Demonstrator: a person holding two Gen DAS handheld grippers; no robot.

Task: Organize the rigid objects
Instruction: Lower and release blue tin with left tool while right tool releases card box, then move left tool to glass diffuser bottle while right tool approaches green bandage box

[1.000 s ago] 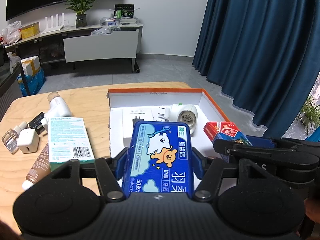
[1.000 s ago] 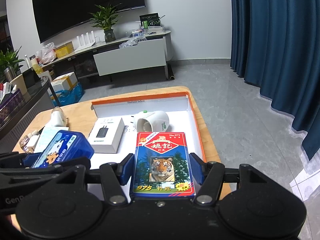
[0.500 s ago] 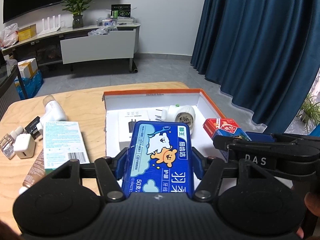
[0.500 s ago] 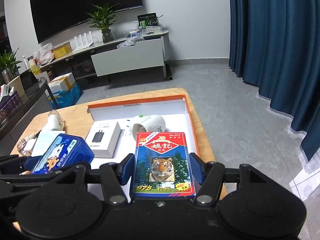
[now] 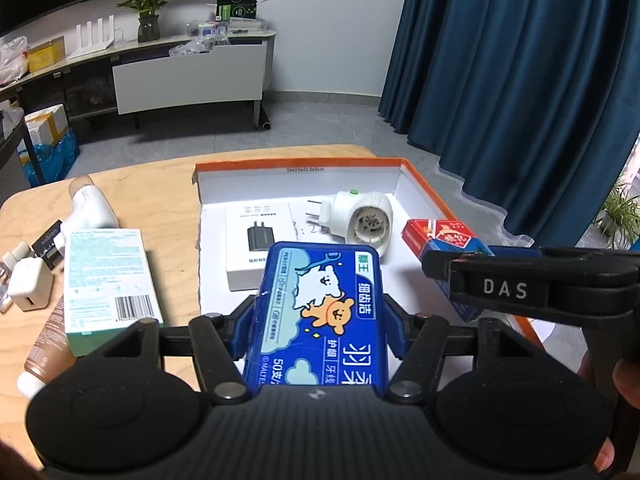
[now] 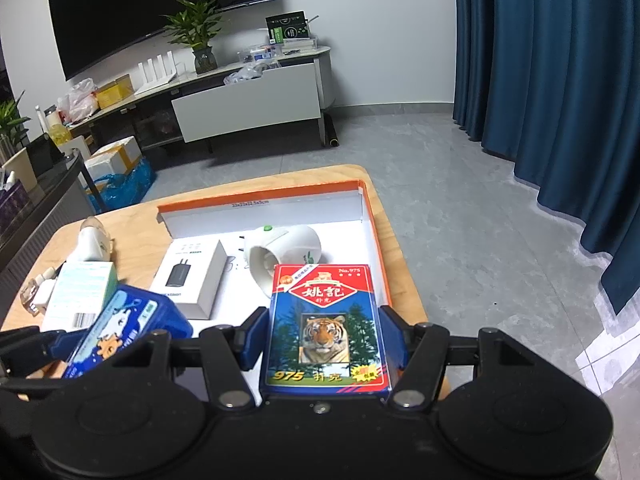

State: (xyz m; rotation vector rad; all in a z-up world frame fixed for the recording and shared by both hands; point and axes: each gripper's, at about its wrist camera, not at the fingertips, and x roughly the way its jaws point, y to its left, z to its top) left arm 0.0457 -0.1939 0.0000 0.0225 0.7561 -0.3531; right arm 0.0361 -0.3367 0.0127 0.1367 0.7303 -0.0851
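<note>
Blue rounded plastic floss-pick case (image 5: 320, 316) printed with cartoon bears sits clamped between the blue pads of the left tongs (image 5: 320, 320), held above the near edge of the shallow white cardboard tray with an orange rim (image 5: 296, 164). The right tongs (image 6: 326, 340) grip a glossy rectangular playing-card box with a tiger picture (image 6: 326, 328) by its long sides, over the tray's near right corner; in the left view this box shows as a red and blue block beside the case. Inside the tray lie a flat white charger box with a black plug picture (image 5: 260, 244) near the left wall and a rounded white plastic plug-in device with a green button (image 5: 362, 220) toward the far edge. On the pale wooden counter (image 5: 152, 192), left of the tray, rest a mint-green carton with a barcode (image 5: 108, 276), a small white cube adapter (image 5: 30, 284) and a white bottle (image 5: 90, 208).
</note>
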